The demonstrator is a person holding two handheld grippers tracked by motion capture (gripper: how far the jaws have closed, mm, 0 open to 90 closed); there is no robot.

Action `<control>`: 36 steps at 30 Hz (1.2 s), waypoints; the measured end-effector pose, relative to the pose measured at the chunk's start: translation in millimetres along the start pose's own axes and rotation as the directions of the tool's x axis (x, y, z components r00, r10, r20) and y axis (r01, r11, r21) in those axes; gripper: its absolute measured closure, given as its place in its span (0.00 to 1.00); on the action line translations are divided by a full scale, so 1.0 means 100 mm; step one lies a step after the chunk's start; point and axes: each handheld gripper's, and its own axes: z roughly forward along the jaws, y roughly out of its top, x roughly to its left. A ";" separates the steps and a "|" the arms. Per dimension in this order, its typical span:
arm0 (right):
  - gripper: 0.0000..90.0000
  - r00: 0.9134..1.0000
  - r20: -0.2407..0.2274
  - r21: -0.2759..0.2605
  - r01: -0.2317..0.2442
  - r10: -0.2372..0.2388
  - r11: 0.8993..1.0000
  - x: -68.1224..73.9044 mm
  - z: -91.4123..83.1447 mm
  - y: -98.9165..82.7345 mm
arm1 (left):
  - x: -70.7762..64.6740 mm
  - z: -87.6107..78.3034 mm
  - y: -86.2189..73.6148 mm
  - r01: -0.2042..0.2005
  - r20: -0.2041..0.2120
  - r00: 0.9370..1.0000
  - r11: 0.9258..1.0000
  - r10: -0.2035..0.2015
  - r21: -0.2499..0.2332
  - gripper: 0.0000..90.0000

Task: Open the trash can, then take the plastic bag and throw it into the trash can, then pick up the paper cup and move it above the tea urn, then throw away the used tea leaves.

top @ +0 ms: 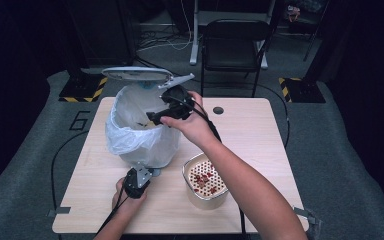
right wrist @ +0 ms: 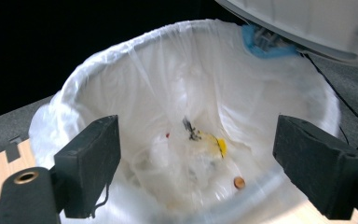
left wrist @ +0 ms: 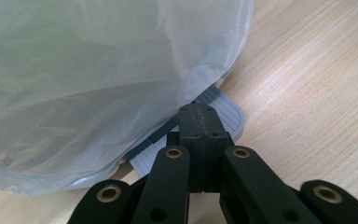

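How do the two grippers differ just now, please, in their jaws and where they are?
The left gripper has its jaws shut, while the right gripper has its jaws wide open with nothing between them. The left gripper sits low at the bin's foot, jaws pressing the grey pedal at the bag's hem; the right gripper is held up over the bin's open mouth. Both are black, hand-held and close to the bin.

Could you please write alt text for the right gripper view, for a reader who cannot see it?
The right gripper, its two black jaws wide apart and holding nothing, looks down into a bin lined with a white plastic bag. At the bag's bottom lie a yellow scrap and a small brown round piece. The bin's raised lid shows at the upper right.
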 end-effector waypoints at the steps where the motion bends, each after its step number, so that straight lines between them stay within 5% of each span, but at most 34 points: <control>1: 0.16 1.000 0.000 0.000 0.000 0.000 1.000 0.00 0.00 0.00 | 0.00 0.00 0.00 0.000 0.000 1.000 1.000 0.000 0.000 1.00; 13: 0.19 0.998 0.059 -0.021 -0.011 0.013 1.000 -0.33 -0.55 -0.38 | 0.02 0.01 -0.01 0.026 0.013 1.000 1.000 -0.026 -0.009 1.00; 16: 0.20 0.997 0.073 -0.032 -0.020 0.022 0.999 -0.42 -0.64 -0.50 | 0.02 0.01 -0.01 0.061 0.036 0.998 0.998 -0.060 -0.012 1.00; 21: 0.20 0.993 0.113 -0.023 -0.010 0.012 1.000 -0.51 -0.75 -0.71 | 0.02 0.01 -0.01 0.057 0.043 0.997 0.998 -0.057 -0.004 1.00; 27: 0.20 0.983 0.178 -0.010 -0.050 0.051 0.999 -0.69 -0.96 -1.20 | 0.06 0.01 -0.01 0.082 0.070 0.994 0.997 -0.082 -0.004 1.00; 36: 0.20 0.958 0.277 -0.018 -0.076 0.078 0.997 -0.83 -1.14 -1.66 | 0.07 0.01 -0.02 0.105 0.077 0.992 0.994 -0.105 -0.004 1.00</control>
